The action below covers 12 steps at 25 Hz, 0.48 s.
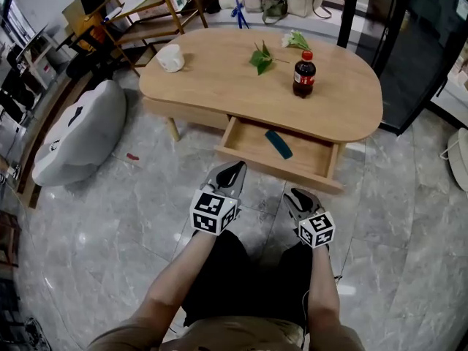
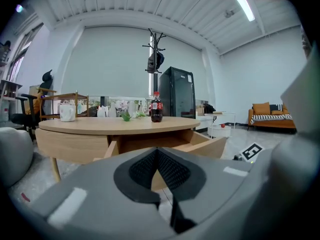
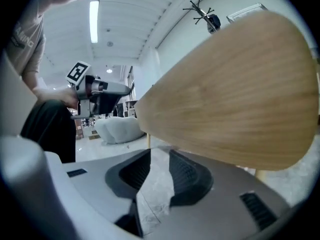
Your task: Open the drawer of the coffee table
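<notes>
- The drawer (image 1: 257, 139) is seen under the near edge of the coffee table (image 1: 219, 79), toward its right end. It is already pulled well out toward the person.
- A small dark blue-green thing (image 1: 278, 144) is seen lying in the drawer. What it is cannot be told.
- The left gripper (image 1: 232, 172) is held just in front of the drawer's left corner. Its jaws are pressed together and nothing is held between them.
- The right gripper (image 1: 296, 196) is held low by the drawer's front board. Its jaws are parted, only floor is seen between them, and no wood is touched by the pads.
- The drawer is made of wood, so it is thought to be hard and stiff and not easily broken. It is likely light, since almost nothing is kept in it.
- No knob or handle can be seen on the front board. The best hold is thought to be the top rim of that board, near its middle, so the drawer is pulled straight.
- The smooth wood may be slippery for the pads, so a firm pinch would be needed.
- A cola bottle (image 1: 304, 74) is stood on the table near the drawer. It could be tipped if the drawer is jerked, so a slow pull is best.
</notes>
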### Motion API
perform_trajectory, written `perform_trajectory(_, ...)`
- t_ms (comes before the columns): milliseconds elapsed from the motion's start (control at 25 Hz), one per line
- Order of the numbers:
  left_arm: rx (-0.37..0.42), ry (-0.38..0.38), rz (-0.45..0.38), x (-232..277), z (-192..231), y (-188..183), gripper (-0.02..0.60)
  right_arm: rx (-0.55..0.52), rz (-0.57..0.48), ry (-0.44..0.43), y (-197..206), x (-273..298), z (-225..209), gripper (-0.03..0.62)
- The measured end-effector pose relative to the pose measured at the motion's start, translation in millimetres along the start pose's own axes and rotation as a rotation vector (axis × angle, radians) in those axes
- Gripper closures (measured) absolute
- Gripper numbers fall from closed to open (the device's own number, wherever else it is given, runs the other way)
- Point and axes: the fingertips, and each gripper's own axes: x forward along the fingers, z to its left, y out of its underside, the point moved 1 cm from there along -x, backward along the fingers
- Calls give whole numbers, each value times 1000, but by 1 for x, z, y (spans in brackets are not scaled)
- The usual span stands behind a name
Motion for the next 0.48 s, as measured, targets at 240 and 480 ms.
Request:
perform_trajectory(240,23,10,-4,6,-5,2,591,-48,-32,111,-50,-28,25,588)
perform_trajectory(480,26,28,-28,8,-12,-2,591,-90,-102,212,-117,-53,41,588)
